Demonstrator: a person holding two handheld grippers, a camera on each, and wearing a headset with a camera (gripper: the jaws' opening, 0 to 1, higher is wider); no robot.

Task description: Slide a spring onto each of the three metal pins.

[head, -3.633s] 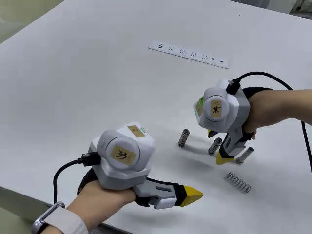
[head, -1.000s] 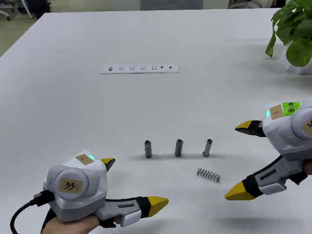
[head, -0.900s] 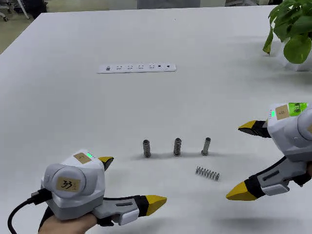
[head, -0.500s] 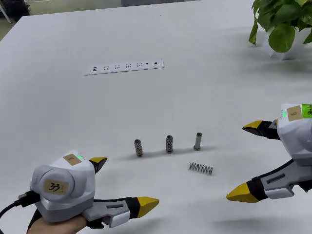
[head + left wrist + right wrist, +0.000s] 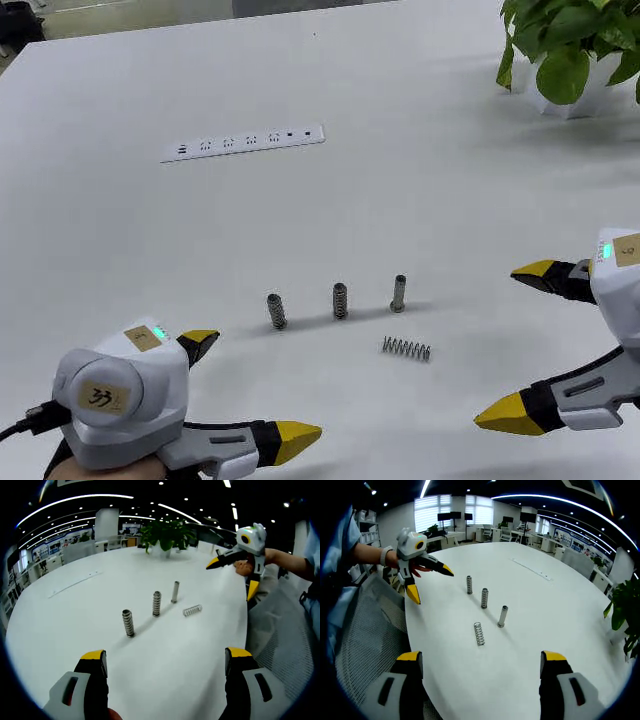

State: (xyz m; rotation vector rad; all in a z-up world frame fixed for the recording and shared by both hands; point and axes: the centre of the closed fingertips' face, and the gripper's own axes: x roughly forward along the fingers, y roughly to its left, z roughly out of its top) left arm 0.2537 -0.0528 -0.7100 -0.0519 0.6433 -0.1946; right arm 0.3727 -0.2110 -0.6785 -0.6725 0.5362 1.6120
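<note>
Three upright metal pins stand in a row on the white table. The left pin (image 5: 276, 311) and the middle pin (image 5: 340, 300) each carry a spring. The right pin (image 5: 398, 293) is bare. A loose spring (image 5: 406, 348) lies flat just in front of the bare pin. My left gripper (image 5: 250, 390) is open at the near left, well short of the pins. My right gripper (image 5: 512, 342) is open at the right, apart from the loose spring. The left gripper view has the pins (image 5: 156, 603) and loose spring (image 5: 192, 610) ahead of its gripper (image 5: 165, 655). The right gripper view has the loose spring (image 5: 478, 633) ahead of its gripper (image 5: 480, 655).
A white power strip (image 5: 245, 143) lies far back on the table. A potted plant (image 5: 565, 50) stands at the far right corner. A mesh chair (image 5: 370, 630) sits beyond the table edge in the right gripper view.
The right gripper, down at the pins 3.6 s ago, has drawn back to the right and stands open. The head camera has shifted; pins and loose spring have stayed put.
</note>
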